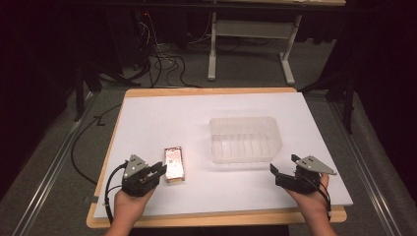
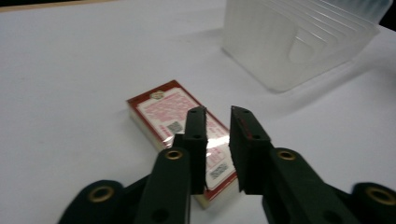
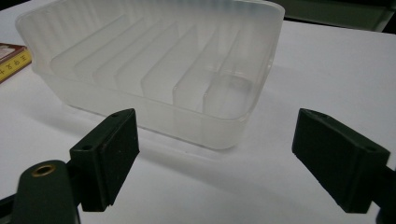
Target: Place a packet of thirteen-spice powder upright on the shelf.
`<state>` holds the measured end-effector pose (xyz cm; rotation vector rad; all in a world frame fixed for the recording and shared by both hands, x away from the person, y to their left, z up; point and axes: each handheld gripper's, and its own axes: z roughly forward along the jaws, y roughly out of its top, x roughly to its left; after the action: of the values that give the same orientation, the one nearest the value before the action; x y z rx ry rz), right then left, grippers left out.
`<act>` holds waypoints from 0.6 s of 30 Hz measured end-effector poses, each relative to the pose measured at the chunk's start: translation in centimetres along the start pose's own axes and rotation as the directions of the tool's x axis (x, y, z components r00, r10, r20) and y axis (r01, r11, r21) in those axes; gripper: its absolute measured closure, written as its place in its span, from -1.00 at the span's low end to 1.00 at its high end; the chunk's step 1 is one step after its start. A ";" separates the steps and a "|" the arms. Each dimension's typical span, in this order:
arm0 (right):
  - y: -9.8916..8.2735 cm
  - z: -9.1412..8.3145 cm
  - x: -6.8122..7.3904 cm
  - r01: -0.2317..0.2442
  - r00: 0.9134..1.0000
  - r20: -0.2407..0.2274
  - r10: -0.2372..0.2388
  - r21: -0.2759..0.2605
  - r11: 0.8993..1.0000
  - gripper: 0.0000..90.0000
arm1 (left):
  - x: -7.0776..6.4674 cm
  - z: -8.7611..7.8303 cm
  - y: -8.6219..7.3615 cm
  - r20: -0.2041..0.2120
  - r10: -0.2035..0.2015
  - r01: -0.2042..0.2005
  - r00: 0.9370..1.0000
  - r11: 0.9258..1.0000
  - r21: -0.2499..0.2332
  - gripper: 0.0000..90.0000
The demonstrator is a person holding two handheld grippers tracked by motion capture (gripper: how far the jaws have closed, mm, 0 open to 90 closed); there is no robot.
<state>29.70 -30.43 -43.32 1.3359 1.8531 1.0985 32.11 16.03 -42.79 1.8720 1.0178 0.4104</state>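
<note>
A flat red-and-white card box (image 1: 173, 163) lies on the white table sheet at the front left; in the left gripper view the box (image 2: 159, 109) sits just beyond and under the jaws. My left gripper (image 1: 160, 170) (image 2: 218, 112) is beside the box's near left edge, its jaws a narrow gap apart with nothing pinched between them. A clear ribbed plastic tray (image 1: 246, 121) (image 3: 154, 60) stands right of centre. My right gripper (image 1: 284, 164) (image 3: 217, 122) faces the tray's near side from a short way off, open wide and empty.
The white sheet (image 1: 162, 118) covers a wooden board whose edge (image 1: 211, 219) runs along the front. Beyond the table there are cables (image 1: 162, 64) on the floor and a white frame leg (image 1: 212, 49). The tray's corner (image 2: 280, 56) also appears in the left gripper view.
</note>
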 end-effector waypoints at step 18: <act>0.0 0.5 0.2 0.011 0.999 -0.041 -0.010 0.012 1.000 -0.57 | -4.4 7.1 0.0 0.008 0.214 -0.209 0.977 0.944 0.255 1.00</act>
<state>30.00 -30.07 -43.54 1.3186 1.8973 1.1183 34.02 8.49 -45.80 2.2246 0.9189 0.4409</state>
